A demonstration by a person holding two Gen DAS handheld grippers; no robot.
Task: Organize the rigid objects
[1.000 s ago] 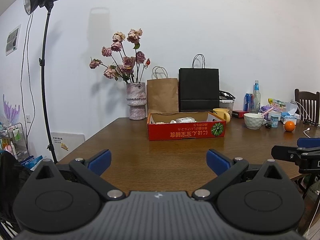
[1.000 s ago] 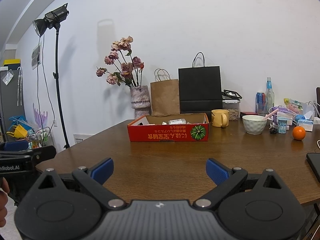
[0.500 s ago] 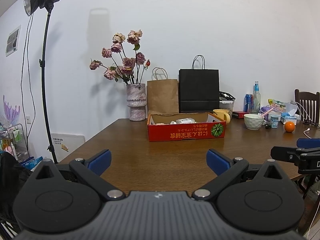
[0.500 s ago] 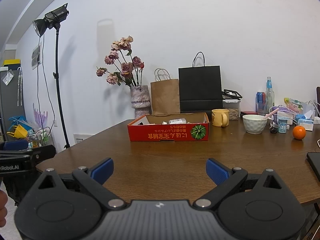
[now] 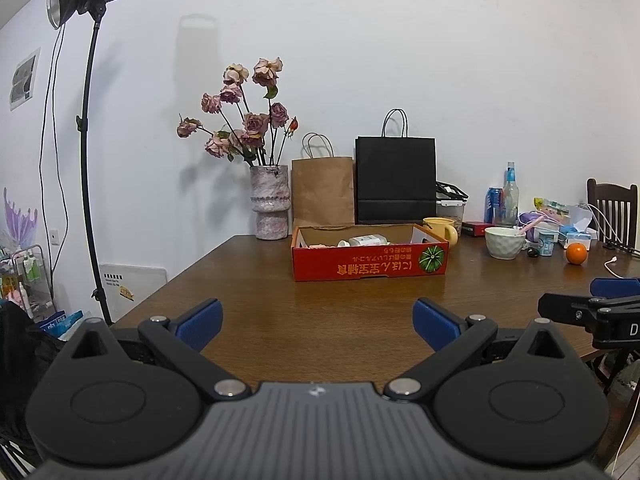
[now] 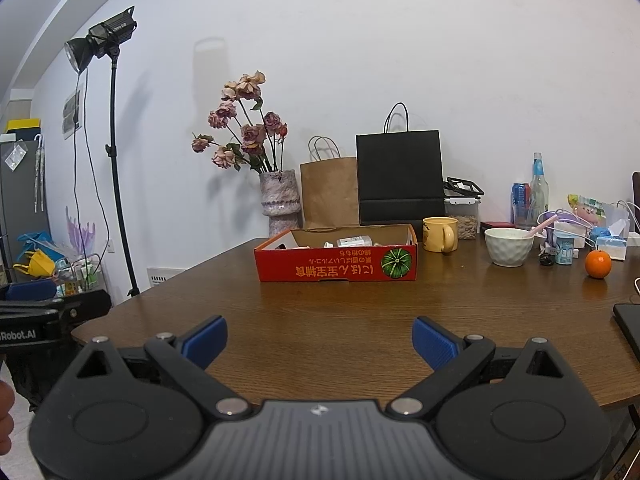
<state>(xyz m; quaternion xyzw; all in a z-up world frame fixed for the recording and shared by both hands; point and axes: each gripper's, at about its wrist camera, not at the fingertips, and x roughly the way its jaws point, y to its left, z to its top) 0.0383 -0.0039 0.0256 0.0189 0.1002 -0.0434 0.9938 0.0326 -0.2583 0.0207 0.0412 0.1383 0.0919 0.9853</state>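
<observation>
Left tongs [image 5: 316, 322]: You hold them level over the near edge of the surface [image 5: 256, 280], blue pads spread wide, nothing between them; they face the red box from well back.
Vase [image 5: 269, 202]: Dried roses stand at the far left corner against the wall, clear of any working space.
Paper bags: A brown bag [image 5: 322, 190] and a black bag [image 5: 395, 179] stand upright along the wall, just behind the box.
Red box [image 5: 370, 258]: The shallow cardboard tray sits mid-surface, long side toward you, long axis running left to right, its printing upside down from your seat. Its open top suits it as the collecting place, by my reading.
Box contents: A white bottle [image 5: 367, 240] lies on its side inside, long axis roughly along the box, cap end to the left; other small pale items beside it are too small to name.
Loose items: A yellow mug [image 6: 439, 234] stands just right of the box, then a white bowl [image 6: 509, 246] with a pink utensil, bottles and packets, and an orange [image 6: 598, 264] farther right.
Right tongs [image 6: 319, 342]: Also wide and empty, level, near the surface edge.
Stage: Some items lie boxed while others stand outside; this fits sorting partway through or a finished selection.
</observation>
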